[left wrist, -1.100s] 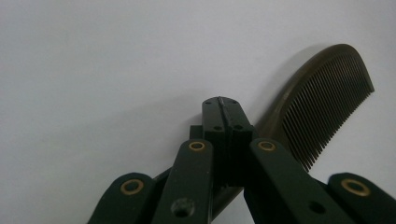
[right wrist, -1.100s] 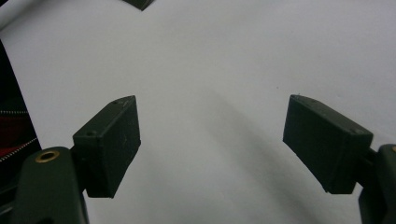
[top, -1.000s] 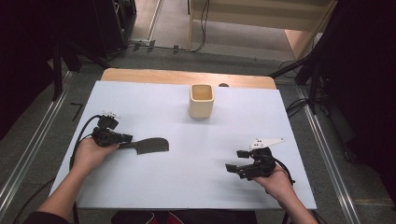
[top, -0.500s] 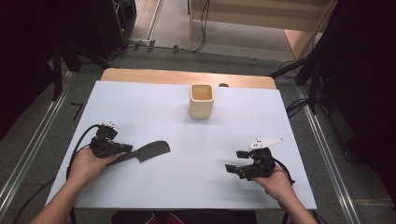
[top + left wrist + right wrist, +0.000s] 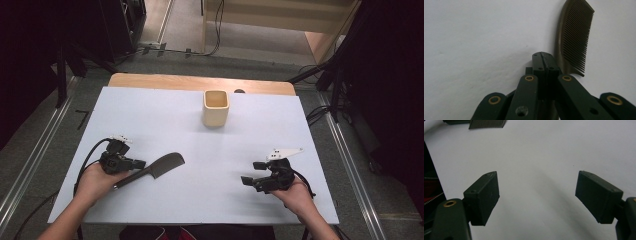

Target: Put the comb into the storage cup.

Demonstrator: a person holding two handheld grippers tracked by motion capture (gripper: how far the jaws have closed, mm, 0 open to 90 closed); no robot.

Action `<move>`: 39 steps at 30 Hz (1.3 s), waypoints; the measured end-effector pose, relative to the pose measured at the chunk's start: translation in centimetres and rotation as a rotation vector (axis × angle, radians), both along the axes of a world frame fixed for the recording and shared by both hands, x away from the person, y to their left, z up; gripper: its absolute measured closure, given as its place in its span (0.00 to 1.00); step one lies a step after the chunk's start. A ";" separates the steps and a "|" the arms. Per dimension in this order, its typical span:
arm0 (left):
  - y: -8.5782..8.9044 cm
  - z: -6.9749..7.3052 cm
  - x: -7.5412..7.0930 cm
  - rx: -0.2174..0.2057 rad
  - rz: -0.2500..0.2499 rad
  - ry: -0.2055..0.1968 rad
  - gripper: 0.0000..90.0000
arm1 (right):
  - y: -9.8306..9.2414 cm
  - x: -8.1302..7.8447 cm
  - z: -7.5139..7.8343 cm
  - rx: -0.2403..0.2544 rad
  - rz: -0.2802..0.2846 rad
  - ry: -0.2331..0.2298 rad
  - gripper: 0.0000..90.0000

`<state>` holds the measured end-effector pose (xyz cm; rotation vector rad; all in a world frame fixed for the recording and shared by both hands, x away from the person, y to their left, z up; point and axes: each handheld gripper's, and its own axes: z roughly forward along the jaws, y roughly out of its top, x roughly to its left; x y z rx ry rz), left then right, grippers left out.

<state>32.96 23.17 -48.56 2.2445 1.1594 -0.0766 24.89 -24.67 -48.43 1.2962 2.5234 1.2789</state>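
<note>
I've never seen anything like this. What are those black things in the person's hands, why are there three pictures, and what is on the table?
They are hand-held tongs, one per hand; no robot here. One picture comes from a camera above the table. The other two come from small cameras riding on each pair of tongs, looking along the jaws. On the white table stands a cup, open side up. The left tongs are shut on the handle of a dark comb, whose toothed end lies on the table. The right tongs are open and hold nothing.
</note>
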 end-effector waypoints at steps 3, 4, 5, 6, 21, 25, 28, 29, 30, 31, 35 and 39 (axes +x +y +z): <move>0.4 0.6 0.1 -0.038 0.018 -0.042 0.95 | -0.1 0.0 0.0 -0.002 0.002 -0.004 0.20; 0.5 0.9 0.0 -0.058 0.023 -0.059 0.94 | -0.1 0.0 0.0 0.001 0.000 -0.004 0.20; 0.6 1.2 0.0 -0.075 0.020 -0.073 0.92 | -0.1 0.0 0.0 0.003 0.000 -0.005 0.20; 0.6 1.4 -0.1 -0.092 0.014 -0.080 0.89 | -0.1 0.0 -0.1 0.004 -0.001 -0.005 0.20; -0.8 3.7 -3.1 -0.223 -0.084 -0.193 0.44 | -0.4 -0.3 0.0 0.027 0.010 -0.032 0.20; -0.9 3.9 -3.7 -0.258 -0.104 -0.228 0.38 | -0.4 -0.3 -0.1 0.027 0.009 -0.028 0.20; -1.1 3.8 -4.0 -0.269 -0.108 -0.230 0.34 | -0.4 -0.3 -0.2 0.024 0.014 -0.029 0.20; -1.1 3.8 -4.2 -0.268 -0.104 -0.231 0.34 | -0.5 -0.4 -0.2 0.027 0.013 -0.031 0.20; -1.2 3.7 -4.3 -0.265 -0.107 -0.238 0.33 | -0.5 -0.4 -0.1 0.027 0.013 -0.033 0.20; -1.2 3.6 -4.5 -0.257 -0.118 -0.249 0.33 | -0.5 -0.5 -0.1 0.026 0.012 -0.031 0.20; -1.4 3.4 -5.1 -0.245 -0.133 -0.260 0.33 | -0.6 -0.5 -0.2 0.022 0.013 -0.032 0.20; -1.4 3.1 -5.6 -0.237 -0.144 -0.268 0.33 | -0.6 -0.7 -0.1 0.025 0.012 -0.035 0.20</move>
